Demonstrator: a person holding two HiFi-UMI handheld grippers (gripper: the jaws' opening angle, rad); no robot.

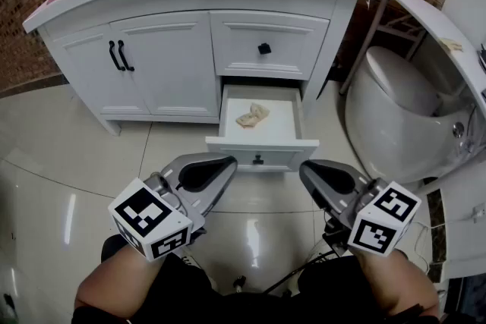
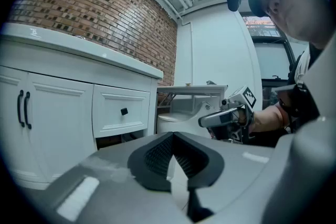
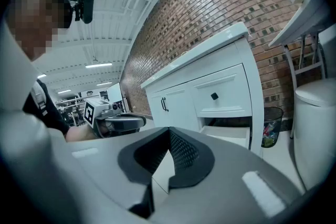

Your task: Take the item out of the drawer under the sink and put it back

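While both pairs of jaws stand pressed together and empty, left gripper (image 1: 226, 163) and right gripper (image 1: 307, 171) hang near the open drawer (image 1: 262, 151), where the item (image 1: 253, 115), a crumpled beige wad of cloth or paper, lies on smooth white board. Risk, as judged: the limp wad may be caught only by an edge and drop, or a hard jaw may knock the glossy drawer front.

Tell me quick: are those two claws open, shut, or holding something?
Left gripper: closed, holding nothing.
Right gripper: closed, holding nothing.
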